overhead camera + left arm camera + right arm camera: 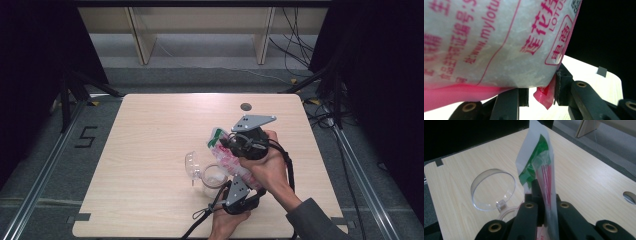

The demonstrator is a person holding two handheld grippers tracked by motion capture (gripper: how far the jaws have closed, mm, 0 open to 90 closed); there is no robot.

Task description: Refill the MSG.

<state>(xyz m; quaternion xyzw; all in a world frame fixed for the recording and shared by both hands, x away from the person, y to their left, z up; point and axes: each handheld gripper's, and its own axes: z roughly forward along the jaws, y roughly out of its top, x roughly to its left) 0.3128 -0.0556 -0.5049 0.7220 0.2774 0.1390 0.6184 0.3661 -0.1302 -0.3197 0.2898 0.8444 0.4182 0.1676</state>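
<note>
Pale wood-grain laminate makes up the table (150,145), with a round grommet hole (245,106) near its far edge. A clear plastic container (214,176) with its hinged lid (192,166) thrown open sits just under the bag (231,161), a soft translucent pouch of white grains printed in pink, green at the top. The right gripper (543,202) pinches the flat top seal; the left gripper (541,93) clamps the pink bottom corner, bag tilted over the container.
</note>
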